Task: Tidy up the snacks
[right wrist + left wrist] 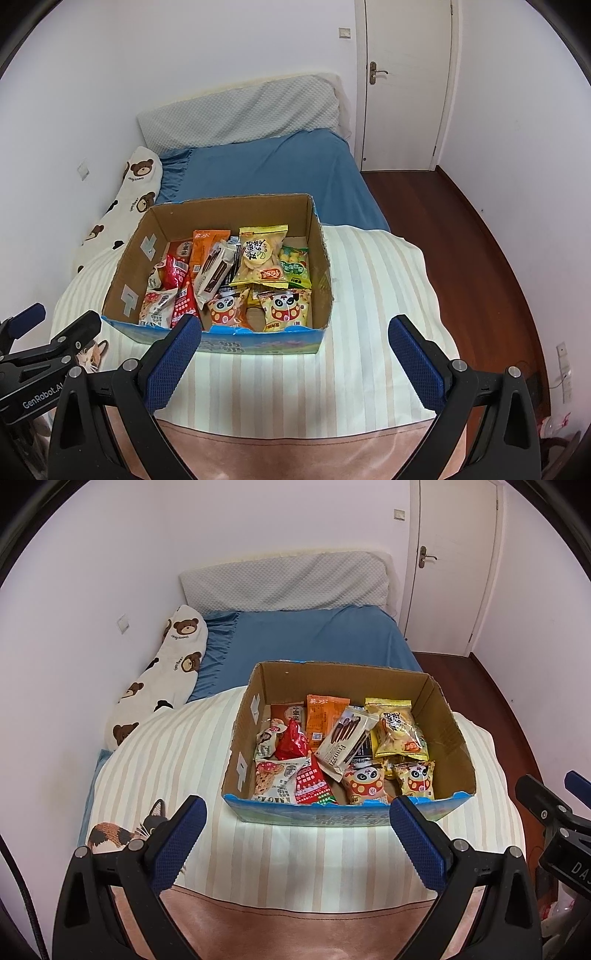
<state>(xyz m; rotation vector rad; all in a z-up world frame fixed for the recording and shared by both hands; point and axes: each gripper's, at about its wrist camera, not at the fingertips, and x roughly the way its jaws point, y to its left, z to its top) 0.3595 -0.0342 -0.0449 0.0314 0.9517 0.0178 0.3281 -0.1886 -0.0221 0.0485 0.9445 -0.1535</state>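
An open cardboard box (454, 734) (321, 266) sits on a striped cream quilt (166, 760) (373, 280) on the bed. Several snack packs fill it: a red packet (292, 744), an orange packet (325, 716), a brown-and-white wafer pack (343, 740) (214, 273), a yellow chip bag (397, 727) (260, 256), panda packs (364, 781) (286, 308). My left gripper (297, 843) hovers open just in front of the box, nothing between its blue pads. My right gripper (295, 363) also stands open and empty before the box's front wall.
A bear-print pillow (162, 679) (122, 206) lies along the left wall. Blue sheet (317, 635) and a grey headboard cushion (288, 583) lie beyond the box. A white door (406, 81) and dark wooden floor (461, 251) are to the right.
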